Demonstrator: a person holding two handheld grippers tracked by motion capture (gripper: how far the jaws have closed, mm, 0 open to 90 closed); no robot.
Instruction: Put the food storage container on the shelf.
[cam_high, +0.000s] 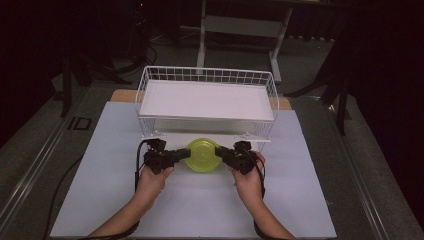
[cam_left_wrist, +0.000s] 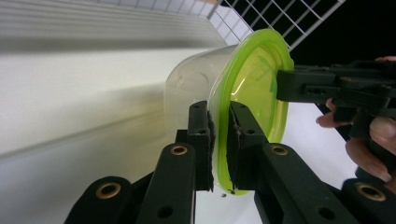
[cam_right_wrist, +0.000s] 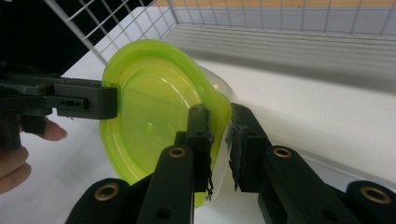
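1. The green lid's (cam_left_wrist: 254, 88) near rim is clamped between the pads of the left gripper (cam_left_wrist: 219, 140), jaws nearly together.
2. The opposite rim is pinched the same way by the right gripper (cam_right_wrist: 219, 140).
3. The lidded clear container (cam_high: 202, 155) is held between both grippers, just in front of the white wire basket (cam_high: 207, 75), above the desk (cam_high: 200, 210).

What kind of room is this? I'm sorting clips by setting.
Probably a lab or test room, not a kitchen: a table covered with a white sheet, one wire rack on it, and dark equipment stands behind.
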